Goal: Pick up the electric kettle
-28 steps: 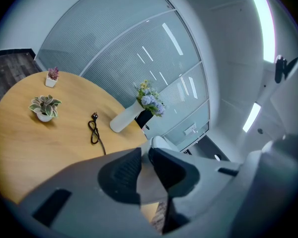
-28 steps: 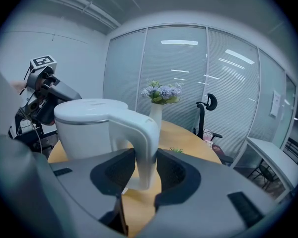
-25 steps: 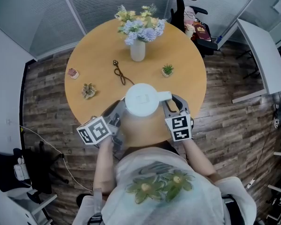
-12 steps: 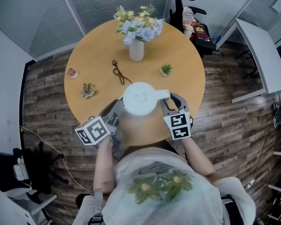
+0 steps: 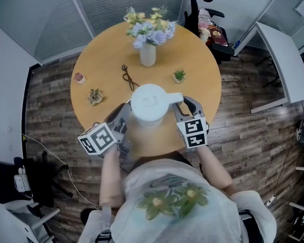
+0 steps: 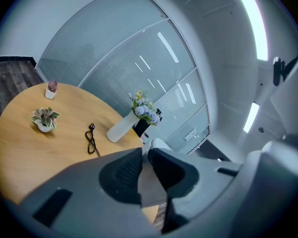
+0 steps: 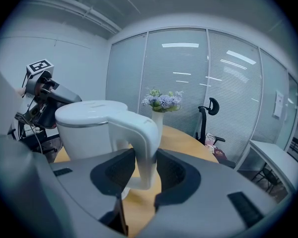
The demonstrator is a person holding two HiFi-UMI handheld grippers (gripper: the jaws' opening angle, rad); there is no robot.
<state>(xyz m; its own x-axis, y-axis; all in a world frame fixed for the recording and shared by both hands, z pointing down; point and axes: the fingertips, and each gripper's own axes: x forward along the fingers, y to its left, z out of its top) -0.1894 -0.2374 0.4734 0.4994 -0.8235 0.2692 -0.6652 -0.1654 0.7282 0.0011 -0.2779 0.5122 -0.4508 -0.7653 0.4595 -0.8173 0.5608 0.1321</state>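
Observation:
The white electric kettle (image 5: 151, 104) is at the near edge of the round wooden table (image 5: 101, 59), its handle (image 5: 175, 98) pointing right. My right gripper (image 5: 181, 107) is shut on that handle; in the right gripper view both pads press the handle (image 7: 144, 143) below the lid of the kettle (image 7: 84, 128). My left gripper (image 5: 125, 117) is against the kettle's near left side. In the left gripper view its jaws (image 6: 145, 165) stand narrow on a thin pale part, with a white bit of the kettle (image 6: 156, 144) showing just past them. The kettle's base is hidden.
A vase of flowers (image 5: 148, 53) stands at the table's far side. A dark cord (image 5: 127, 78), a small potted plant (image 5: 179, 75), a succulent (image 5: 95, 96) and a small pink pot (image 5: 79, 78) lie around the middle. A chair (image 5: 205, 14) and a white desk (image 5: 283, 54) stand to the right.
The kettle and both grippers have shifted slightly towards the table's far side, and the kettle looks a little larger. Both grips are unchanged.

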